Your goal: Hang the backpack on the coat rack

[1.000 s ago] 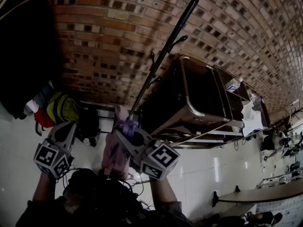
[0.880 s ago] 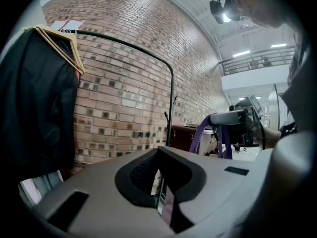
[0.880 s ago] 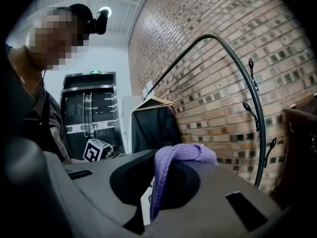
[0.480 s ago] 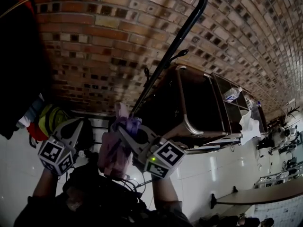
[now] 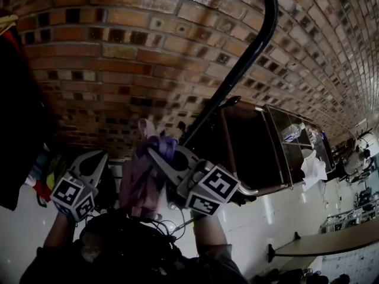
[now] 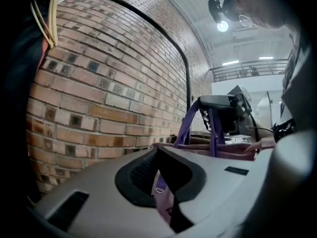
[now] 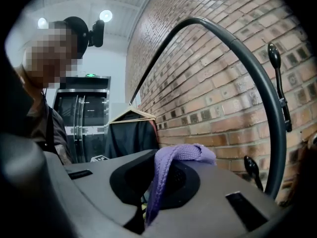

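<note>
A pink backpack (image 5: 139,185) hangs between my two grippers. Its purple top strap (image 5: 160,147) is pinched in my right gripper (image 5: 157,154), which is shut on it; in the right gripper view the strap (image 7: 173,162) drapes over the closed jaws of that gripper (image 7: 147,202). My left gripper (image 5: 90,165) is shut on pink backpack fabric (image 6: 163,200) with a small metal ring. The black coat rack pole (image 5: 240,70) rises just right of the strap, with a hook (image 5: 228,102) near it. In the right gripper view the pole (image 7: 262,78) and two hooks (image 7: 277,58) are close.
A brick wall (image 5: 118,52) is straight ahead. A black garment on a hanger (image 7: 131,133) hangs at the left. A dark cabinet with shelves (image 5: 260,147) stands to the right of the rack. Colourful bags (image 5: 50,170) lie on the white floor at the left.
Both grippers have carried the backpack toward the brick wall and the rack, rising slightly. The pole and hook now look larger and closer to the strap.
</note>
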`<state>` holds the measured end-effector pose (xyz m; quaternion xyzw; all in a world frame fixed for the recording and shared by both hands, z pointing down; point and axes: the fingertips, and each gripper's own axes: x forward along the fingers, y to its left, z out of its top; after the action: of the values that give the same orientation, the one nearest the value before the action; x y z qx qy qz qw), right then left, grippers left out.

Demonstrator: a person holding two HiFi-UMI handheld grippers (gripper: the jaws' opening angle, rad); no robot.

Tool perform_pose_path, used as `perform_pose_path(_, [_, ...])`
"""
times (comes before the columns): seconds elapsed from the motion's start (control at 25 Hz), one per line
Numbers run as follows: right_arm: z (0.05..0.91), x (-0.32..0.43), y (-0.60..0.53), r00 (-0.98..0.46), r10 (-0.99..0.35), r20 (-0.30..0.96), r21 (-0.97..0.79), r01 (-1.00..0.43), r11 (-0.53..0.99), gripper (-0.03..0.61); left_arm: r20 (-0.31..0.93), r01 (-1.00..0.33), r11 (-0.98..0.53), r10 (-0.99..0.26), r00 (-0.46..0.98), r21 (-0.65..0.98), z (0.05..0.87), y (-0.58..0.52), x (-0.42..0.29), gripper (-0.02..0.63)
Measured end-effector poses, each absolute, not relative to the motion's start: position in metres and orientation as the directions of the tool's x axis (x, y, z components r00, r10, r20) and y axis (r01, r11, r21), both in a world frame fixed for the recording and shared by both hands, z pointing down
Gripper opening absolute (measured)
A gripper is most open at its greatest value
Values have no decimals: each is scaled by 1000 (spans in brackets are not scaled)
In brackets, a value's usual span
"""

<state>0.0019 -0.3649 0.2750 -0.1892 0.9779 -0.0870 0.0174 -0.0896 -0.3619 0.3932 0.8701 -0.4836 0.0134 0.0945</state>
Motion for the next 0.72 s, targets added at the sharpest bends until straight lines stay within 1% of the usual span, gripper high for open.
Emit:
perform_pose_path(0.2, [247, 12, -422, -899, -434, -54, -173, -419, 891, 28, 142, -835, -522, -826, 546, 174, 404, -408, -99, 21])
perform_pose_path(0.44, [227, 41, -460, -849, -521, -92, -164, -503, 848, 28, 152, -813, -550, -801, 578, 191, 408, -445, -91, 21])
perform_pose_path(0.72, [252, 59, -463, -811, -581, -69, -177, -563, 807, 28, 179, -783, -584, -764, 620, 214, 422, -460, -76, 21])
